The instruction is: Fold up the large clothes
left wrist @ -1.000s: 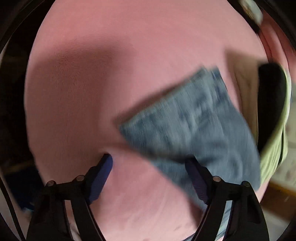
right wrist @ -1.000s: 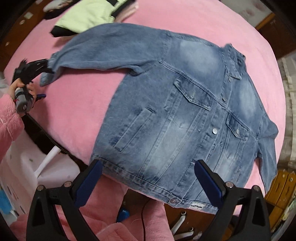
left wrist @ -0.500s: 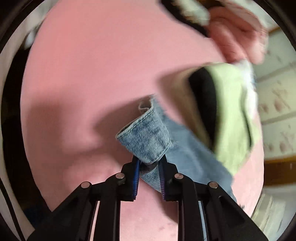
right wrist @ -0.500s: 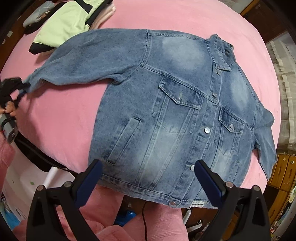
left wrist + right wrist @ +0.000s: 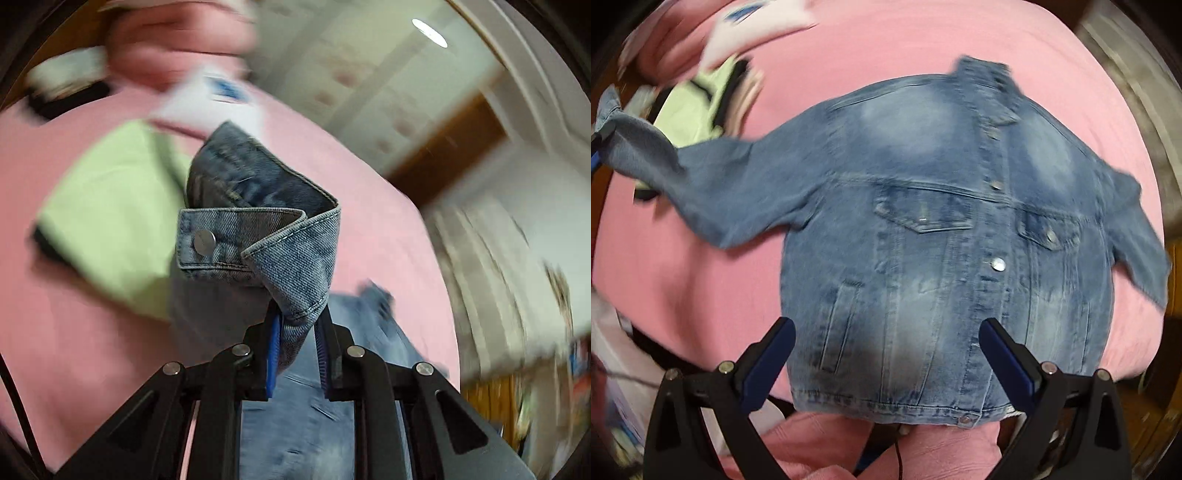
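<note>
Lifted off the pink bedspread (image 5: 905,44), the blurred denim jacket (image 5: 942,240) cuff (image 5: 258,236) sits pinched in left jaws; right jaws wide.

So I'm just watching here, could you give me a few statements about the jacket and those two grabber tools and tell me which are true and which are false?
1. The left gripper has its fingers closed on the cuff of the denim jacket. True.
2. The right gripper is clamping the jacket's hem. False: its fingers stand wide apart with nothing between them.
3. The jacket lies front side up, its buttons and chest pockets showing. True.
4. The jacket lies on a blue sheet. False: it lies on a pink sheet.
5. A light green garment lies beyond the held sleeve. True.
</note>
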Available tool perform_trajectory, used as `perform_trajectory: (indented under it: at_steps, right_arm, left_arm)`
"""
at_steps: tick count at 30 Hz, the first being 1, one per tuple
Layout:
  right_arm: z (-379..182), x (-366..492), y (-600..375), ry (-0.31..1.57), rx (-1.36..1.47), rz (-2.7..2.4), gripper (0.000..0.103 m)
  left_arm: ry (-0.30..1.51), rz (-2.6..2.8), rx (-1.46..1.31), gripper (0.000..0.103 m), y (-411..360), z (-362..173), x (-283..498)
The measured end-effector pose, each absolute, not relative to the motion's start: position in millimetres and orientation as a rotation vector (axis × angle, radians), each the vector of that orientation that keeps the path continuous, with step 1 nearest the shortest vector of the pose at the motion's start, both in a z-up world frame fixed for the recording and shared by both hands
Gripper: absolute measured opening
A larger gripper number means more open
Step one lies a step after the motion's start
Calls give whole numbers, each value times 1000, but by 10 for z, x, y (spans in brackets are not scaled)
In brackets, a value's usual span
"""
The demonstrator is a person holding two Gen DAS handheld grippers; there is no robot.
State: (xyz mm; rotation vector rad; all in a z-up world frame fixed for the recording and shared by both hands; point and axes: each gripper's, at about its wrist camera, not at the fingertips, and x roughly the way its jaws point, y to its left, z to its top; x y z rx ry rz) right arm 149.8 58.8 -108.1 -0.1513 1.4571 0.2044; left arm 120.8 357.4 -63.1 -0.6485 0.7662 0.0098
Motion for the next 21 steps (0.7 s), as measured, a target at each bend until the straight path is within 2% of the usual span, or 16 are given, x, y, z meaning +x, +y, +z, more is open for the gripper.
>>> perform_trajectory:
  at_steps: [3,5,7,10,11,12,14,19,21]
  right_arm:
    - [-1071,1585,256,1435,-29,135,100]
    - [-1113,1668,28,1415,48,90,100]
    - [-1206,1770,-207,1373,121,52,100]
    - [-1436,1942,-501,1347,213,25,99]
    - [-1510,1988,-569,1347,244,25,95]
    - [-1602,2039,-654,1348,286,31,92]
    - [-1793,2147,-779,1350,368,57,91]
    - [-2247,2366,-752,1423,490,238,83]
    - [-2368,2408,-643,1453,502,299,70]
  left_arm:
    - [800,-144,-600,7,2994,-671,1557]
    - [833,-203,-592,7,2693,-675,1934]
    - [886,-240,-543,8,2297,-897,2187]
    - [1047,-194,-435,26,1965,-1324,2514]
    - [1113,-147,-392,38,1865,-1459,2568]
    - [1141,-113,-384,58,1819,-1537,2533]
    - [1173,-50,-391,81,1826,-1617,2556]
    - [1284,132,-440,82,2122,-2018,2082]
    - [1327,255,-444,82,2306,-2166,1866]
